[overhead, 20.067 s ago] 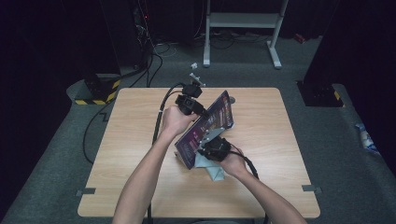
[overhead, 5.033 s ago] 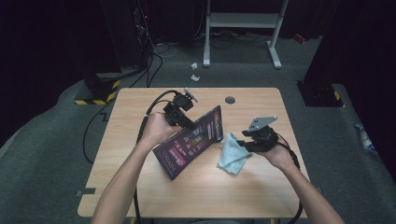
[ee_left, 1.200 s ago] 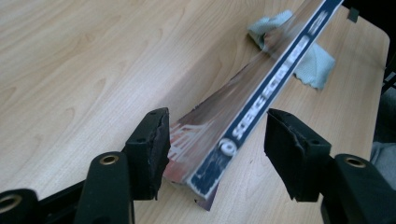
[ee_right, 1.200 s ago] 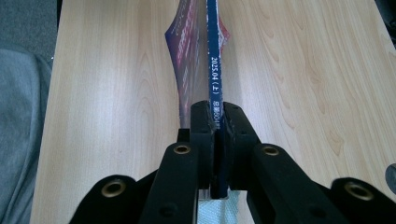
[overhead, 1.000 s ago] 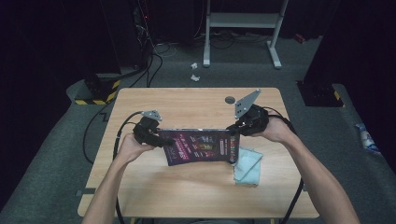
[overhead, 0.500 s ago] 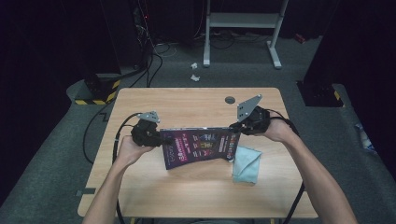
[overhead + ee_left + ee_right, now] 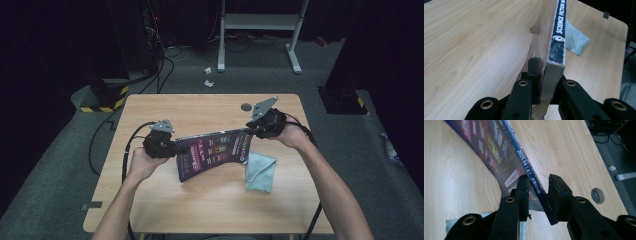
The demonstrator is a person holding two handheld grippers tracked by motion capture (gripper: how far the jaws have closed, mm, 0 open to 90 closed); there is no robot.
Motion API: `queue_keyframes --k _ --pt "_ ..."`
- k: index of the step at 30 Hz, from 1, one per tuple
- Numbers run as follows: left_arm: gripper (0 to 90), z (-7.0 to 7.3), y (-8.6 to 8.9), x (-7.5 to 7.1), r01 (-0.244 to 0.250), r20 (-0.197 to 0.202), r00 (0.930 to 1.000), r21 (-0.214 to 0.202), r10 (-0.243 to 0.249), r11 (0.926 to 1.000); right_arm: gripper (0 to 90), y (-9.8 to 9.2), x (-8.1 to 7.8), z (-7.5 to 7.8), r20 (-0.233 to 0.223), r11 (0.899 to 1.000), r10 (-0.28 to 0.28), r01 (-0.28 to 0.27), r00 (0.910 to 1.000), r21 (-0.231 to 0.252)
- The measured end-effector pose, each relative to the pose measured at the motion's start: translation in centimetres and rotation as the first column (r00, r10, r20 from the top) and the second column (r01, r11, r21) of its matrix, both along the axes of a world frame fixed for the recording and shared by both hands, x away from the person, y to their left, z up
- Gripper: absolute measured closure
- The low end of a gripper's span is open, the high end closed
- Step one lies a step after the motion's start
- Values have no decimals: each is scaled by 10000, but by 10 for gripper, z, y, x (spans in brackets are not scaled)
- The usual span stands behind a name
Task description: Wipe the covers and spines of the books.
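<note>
The left gripper [image 7: 176, 148] is clamped tight on one end of the magazine [image 7: 215, 151], holding it tilted above the table [image 7: 200, 210] beside the blue cloth [image 7: 261, 171], while the right gripper [image 7: 251, 131] has just been opening, the spine sitting loosely between its parted jaws.

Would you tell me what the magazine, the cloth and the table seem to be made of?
Magazine: glossy printed paper, judging by the sheen and flexing cover. Cloth: probably woven microfibre, pale blue-green, with visible mesh texture. Table: light wood or wood-look laminate, matte, showing grain.
</note>
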State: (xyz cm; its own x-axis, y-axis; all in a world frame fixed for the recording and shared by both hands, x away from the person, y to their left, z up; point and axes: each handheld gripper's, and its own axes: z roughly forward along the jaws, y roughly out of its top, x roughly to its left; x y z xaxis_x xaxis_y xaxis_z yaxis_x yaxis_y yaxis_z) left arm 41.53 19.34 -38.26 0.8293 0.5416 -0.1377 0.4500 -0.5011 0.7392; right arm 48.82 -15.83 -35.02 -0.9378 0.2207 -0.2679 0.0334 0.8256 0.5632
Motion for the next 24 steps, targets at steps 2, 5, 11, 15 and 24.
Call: queue_keyframes --k 2,5,11,15,24 --pt "838 0 -1 0 -125 106 9999 37 125 9999 656 1 3 -2 -59 9986 -517 518 9986 120" --pt "838 0 -2 -1 -298 156 9994 42 298 9995 602 0 7 -4 -172 9943 -971 978 9951 425" --pt "838 -1 -1 -1 -743 349 9966 87 740 9972 509 -15 6 -3 -403 9758 -1928 1959 9804 972" --pt "838 -3 -1 0 -1101 386 9933 180 1093 9938 474 -30 -1 -6 -477 9568 -2440 2485 9686 1508" --pt "838 -7 -4 -3 -1688 815 9828 358 1655 9850 396 -33 -28 -72 -1759 9669 -2412 2519 9544 405"
